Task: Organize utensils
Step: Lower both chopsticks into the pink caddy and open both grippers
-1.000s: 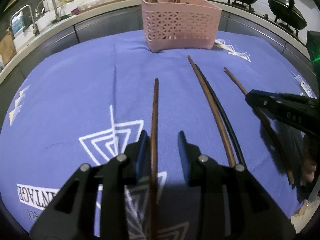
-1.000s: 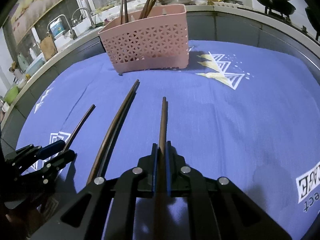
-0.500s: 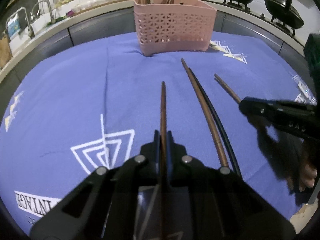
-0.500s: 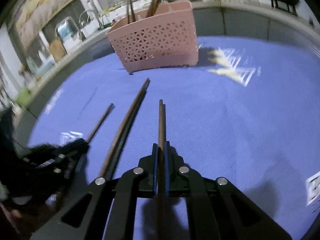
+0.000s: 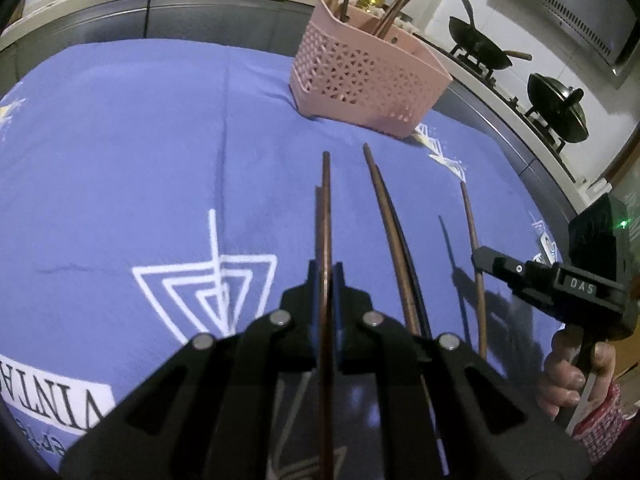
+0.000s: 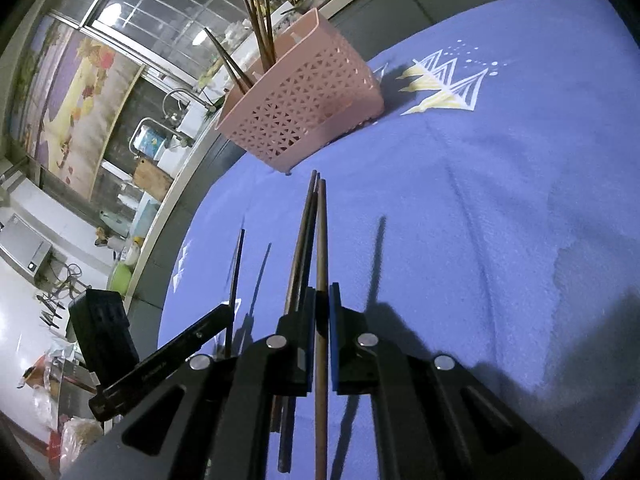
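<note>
Each gripper is clamped on a brown chopstick, the left gripper (image 5: pixel 325 280) on one chopstick (image 5: pixel 326 216) and the right gripper (image 6: pixel 322 304) on another chopstick (image 6: pixel 321 240), both lifted above the blue printed tablecloth (image 5: pixel 140 140) where a loose pair (image 5: pixel 394 248) lies between them, pointing toward the pink perforated basket (image 5: pixel 360 80) already holding upright chopsticks.

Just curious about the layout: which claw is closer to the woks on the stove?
Right. The right claw is on the side toward the woks; the left claw is farther, beyond the loose chopsticks.
</note>
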Available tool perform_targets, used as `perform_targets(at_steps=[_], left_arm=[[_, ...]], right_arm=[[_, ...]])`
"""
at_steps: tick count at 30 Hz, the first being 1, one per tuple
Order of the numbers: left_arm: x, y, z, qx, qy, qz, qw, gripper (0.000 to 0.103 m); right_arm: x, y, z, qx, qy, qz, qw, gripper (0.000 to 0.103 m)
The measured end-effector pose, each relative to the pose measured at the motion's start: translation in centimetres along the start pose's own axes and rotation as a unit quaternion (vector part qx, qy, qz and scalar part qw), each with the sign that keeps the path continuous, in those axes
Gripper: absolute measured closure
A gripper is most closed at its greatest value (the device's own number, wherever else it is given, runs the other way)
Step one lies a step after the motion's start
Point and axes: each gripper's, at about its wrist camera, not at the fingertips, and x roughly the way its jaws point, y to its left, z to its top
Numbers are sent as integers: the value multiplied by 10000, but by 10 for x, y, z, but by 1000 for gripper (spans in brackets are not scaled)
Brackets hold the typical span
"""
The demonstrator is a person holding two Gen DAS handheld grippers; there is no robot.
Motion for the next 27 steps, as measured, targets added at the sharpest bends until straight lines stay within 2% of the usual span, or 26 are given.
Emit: perform_targets(at_steps=[4,8,15,19,23,27], left_arm=[[-15,-2,5,-75,-149,-150,9997,97],[-32,-9,21,14,-382,-256,9989,97],[-72,-41,84,532,-1136,-400,9913,97],[-89,-61,130,818,-1576,-369,9834,97],[-98,-79,179,1049,-2109,-158,9717,97],[-97,-87,224,1110,-2501,106,9618,97]], right_arm=[[-4,6,1,-49,-98,86,9999,97],[-17,25,7,-391,-449,92,9982,97],[-43,63,46,-958,-1335,40,9864,97],[-53,97,84,-1497,-1947,-53,9694,97],[-54,134,127,-1938,-2536,-83,9477,97],[-46,167,167,-2332,-3158,-183,9195,97]])
